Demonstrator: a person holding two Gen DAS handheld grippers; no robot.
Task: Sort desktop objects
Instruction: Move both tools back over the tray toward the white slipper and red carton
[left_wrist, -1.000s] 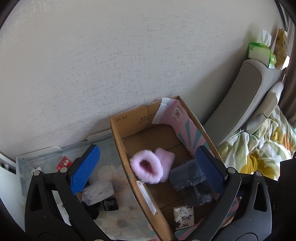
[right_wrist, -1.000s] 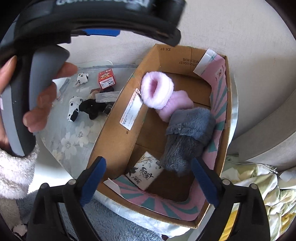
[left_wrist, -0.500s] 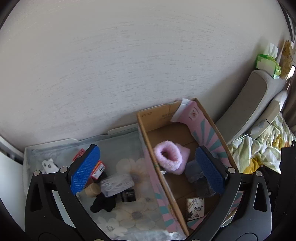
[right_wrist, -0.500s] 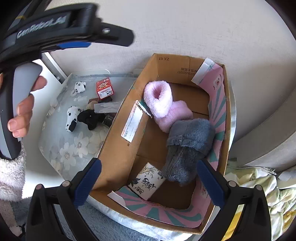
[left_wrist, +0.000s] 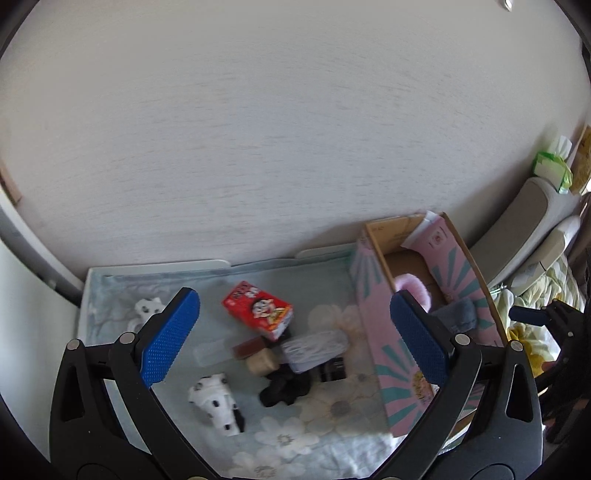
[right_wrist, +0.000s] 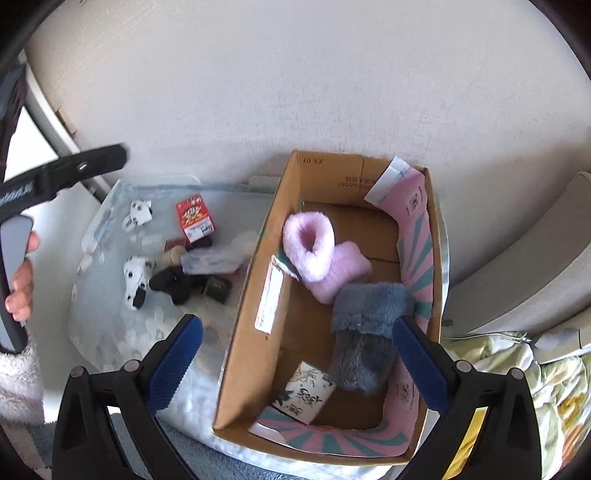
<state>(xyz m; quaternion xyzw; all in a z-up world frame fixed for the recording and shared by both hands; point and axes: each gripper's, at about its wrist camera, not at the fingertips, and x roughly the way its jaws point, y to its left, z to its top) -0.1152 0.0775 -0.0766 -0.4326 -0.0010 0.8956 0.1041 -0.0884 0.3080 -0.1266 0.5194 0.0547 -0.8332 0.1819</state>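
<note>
Now my left gripper (left_wrist: 295, 339), fingers spread and empty, has swung off the cardboard box (left_wrist: 373, 306) to the clutter around the red carton (left_wrist: 257, 309); my right gripper (right_wrist: 297, 363) hangs open.

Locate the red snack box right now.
The red snack box lies outside the cardboard box, to its left on the floral mat, between the small spotted toy and the clutter pile.

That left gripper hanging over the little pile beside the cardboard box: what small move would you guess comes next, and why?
Probably a short drop toward the red snack box. The left gripper is open and empty, above the pile. That carton lies on top at the pile's edge, with bare mat on its far side. The cardboard box already holds the pink slipper and grey slipper, so loose items seem bound there.
</note>
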